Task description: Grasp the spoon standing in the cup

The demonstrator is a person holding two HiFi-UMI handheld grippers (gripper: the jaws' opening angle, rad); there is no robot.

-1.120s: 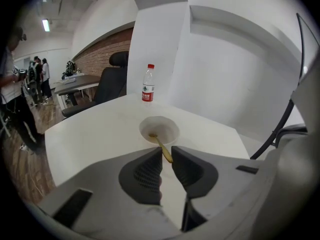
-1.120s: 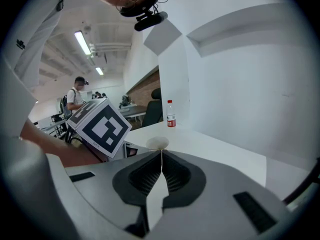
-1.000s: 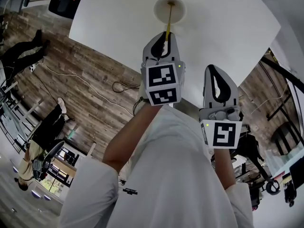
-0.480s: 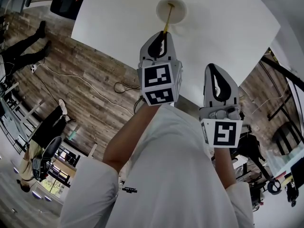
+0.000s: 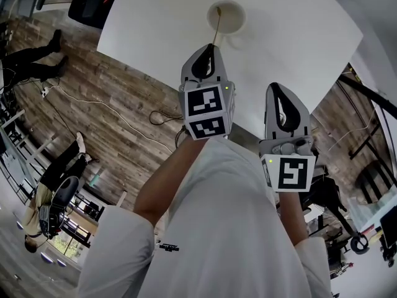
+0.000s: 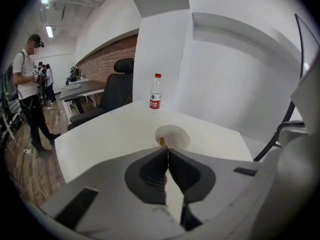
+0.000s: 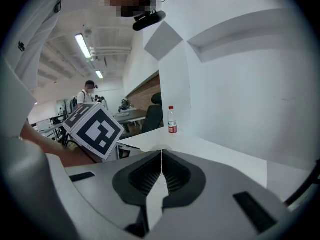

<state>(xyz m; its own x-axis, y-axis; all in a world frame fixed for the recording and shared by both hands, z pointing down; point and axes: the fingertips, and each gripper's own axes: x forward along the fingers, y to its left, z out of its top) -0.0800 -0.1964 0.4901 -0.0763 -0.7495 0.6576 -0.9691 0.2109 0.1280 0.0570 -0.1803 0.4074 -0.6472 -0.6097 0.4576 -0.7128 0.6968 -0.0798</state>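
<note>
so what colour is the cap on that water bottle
Red. The cap matches the red label, and it shows best in the left gripper view.

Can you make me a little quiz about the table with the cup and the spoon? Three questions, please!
1. What stands in the cup on the white table? A) a fork B) a spoon C) a straw
2. True or false: the bottle lies on its side.
3. Which gripper reaches up to the cup, left or right?

Key:
1. B.
2. False, it stands upright.
3. Left. The left gripper has its jaws closing on the spoon's yellow handle.
</note>
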